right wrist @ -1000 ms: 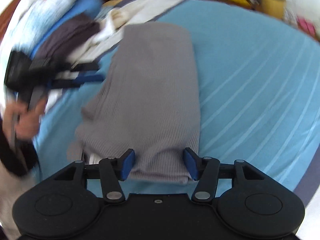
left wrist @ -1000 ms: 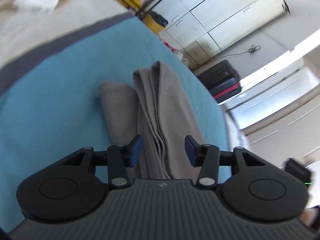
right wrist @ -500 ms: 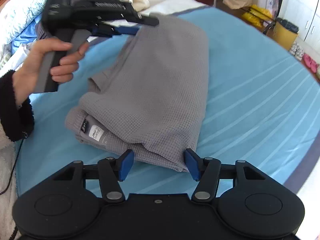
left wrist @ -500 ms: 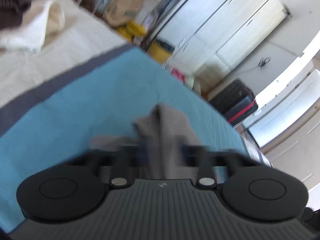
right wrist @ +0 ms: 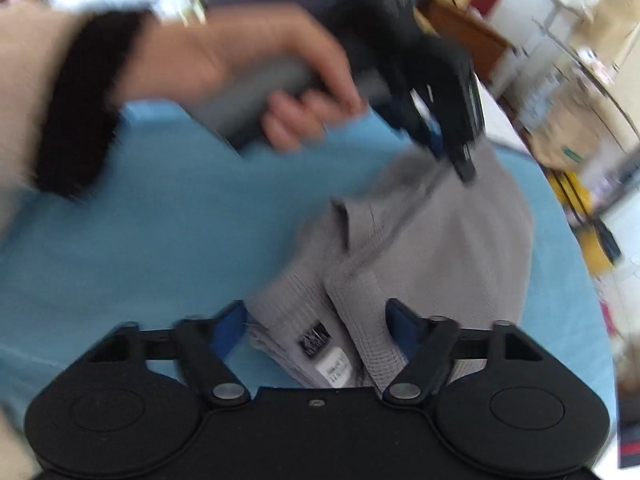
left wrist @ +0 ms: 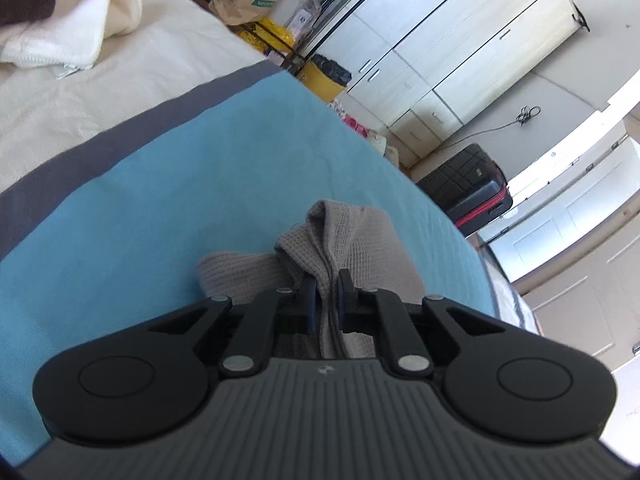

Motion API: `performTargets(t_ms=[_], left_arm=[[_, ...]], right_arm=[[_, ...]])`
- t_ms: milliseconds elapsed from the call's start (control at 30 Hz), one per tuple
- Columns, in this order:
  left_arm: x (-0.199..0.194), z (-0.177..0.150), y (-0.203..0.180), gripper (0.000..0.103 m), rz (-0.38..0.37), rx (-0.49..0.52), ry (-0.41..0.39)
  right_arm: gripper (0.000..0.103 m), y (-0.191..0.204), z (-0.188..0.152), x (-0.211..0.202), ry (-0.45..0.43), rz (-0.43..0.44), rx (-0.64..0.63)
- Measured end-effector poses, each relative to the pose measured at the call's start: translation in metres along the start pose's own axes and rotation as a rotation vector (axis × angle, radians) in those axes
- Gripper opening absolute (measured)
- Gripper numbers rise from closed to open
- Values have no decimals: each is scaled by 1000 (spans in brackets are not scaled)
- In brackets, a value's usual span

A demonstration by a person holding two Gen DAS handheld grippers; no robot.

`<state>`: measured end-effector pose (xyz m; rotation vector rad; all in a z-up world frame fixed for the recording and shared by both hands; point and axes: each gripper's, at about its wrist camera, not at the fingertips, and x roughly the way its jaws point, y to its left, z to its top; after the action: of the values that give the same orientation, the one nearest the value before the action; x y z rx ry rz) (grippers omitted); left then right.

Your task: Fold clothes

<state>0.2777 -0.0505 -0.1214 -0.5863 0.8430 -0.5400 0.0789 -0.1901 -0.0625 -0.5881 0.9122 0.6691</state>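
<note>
Clearly the biggest risk lay with the bed [left wrist: 168,200]: its blue cover could let the half-folded garment [right wrist: 440,248] drag and open if pulled hard. It lay near the bed's edge, long axis running from the right gripper [right wrist: 316,324] toward the left gripper [left wrist: 325,300]. That left gripper was clamped on a bunched edge, which might slip; the right stood apart around the labelled end.

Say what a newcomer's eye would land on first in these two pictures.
First, the grey knitted garment bunched on the blue bedspread, with the left hand-held gripper shut on a fold of it. In the right wrist view, the hand gripping that tool fills the top, while the right hand-held gripper stands open around the garment's labelled edge.
</note>
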Motion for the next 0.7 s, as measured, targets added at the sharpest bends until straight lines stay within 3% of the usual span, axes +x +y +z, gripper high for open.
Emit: performTargets(t_ms=[33,67,133,267,400,467,600,700], left_arm=[[-1,-1,2,9,-3,-5,2],[-3,-1,3,9,-5,-9,5],[-10,-3,1,9,4,-3,10],[-28,-9,-11,9,50,31,21],[-22,-29,-21,14,216,151,36],[-17,-31,-21,19,239,151,30],[-25,-22,-3,30,172,60,32],[-31,-16,10,32,122,-8,32]], right_arm=[[51,-1,1,6,17,-10,29],[33,-5,1,-2,-9,-1,89],[22,-8,0,-20,-58,-10,120],[22,-9,-12,-41,-82,-8,81],[22,-3,-25,-27,-41,-3,83],[25,11,-28,-19,-18,-51,61],[37,42,-20,-15,16,-139,1],[44,33,-18,-30,-2,-56,93]])
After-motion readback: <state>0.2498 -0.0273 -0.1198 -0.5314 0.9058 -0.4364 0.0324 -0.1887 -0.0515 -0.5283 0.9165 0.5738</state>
